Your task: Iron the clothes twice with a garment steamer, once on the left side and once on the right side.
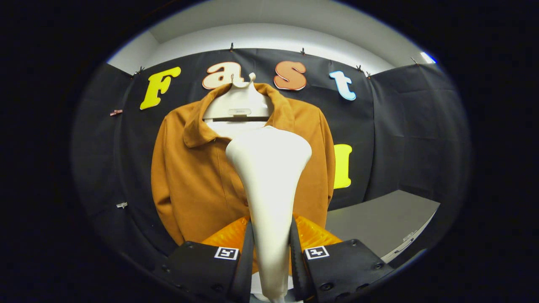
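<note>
Both jaws clamped on steamer (269,176) handle | head upright, just before brown jacket (193,176) on hanger (238,107)

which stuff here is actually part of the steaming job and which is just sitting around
Part of the job: garment steamer, gripped between the jaws of the gripper; brown jacket on its white hanger, just beyond the steamer head.

Just around: grey table beside the jacket; small clips on the cloth wall.
</note>
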`<state>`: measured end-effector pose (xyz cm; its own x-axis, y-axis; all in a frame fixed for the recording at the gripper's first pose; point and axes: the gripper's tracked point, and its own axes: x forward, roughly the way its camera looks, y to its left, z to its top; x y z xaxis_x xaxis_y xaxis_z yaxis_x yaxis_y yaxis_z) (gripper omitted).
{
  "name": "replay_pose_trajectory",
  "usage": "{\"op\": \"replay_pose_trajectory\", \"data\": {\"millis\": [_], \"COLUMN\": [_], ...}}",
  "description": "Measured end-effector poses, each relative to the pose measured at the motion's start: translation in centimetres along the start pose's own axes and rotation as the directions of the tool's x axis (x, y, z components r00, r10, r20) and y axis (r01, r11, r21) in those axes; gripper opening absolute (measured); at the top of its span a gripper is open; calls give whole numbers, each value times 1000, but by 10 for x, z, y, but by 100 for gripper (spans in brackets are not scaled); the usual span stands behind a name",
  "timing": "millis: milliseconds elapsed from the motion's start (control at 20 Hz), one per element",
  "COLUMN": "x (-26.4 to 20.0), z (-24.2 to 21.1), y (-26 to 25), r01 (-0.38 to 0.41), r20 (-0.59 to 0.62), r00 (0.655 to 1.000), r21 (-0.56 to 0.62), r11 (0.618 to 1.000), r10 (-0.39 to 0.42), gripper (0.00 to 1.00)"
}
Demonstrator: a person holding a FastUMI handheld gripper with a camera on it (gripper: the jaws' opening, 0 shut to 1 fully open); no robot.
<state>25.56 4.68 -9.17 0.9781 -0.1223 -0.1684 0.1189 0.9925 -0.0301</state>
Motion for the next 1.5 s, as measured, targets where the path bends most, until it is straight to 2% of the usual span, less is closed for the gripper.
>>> {"op": "replay_pose_trajectory", "data": {"millis": [600,1500], "x": [-12,-12], "z": [31,34], "y": [-8,-10], "r01": [-40,-62], "r20": [167,170], "r00": [985,983], "r21": [-9,-8], "r11": [999,998], "r10": [41,63], "gripper": [42,42]}}
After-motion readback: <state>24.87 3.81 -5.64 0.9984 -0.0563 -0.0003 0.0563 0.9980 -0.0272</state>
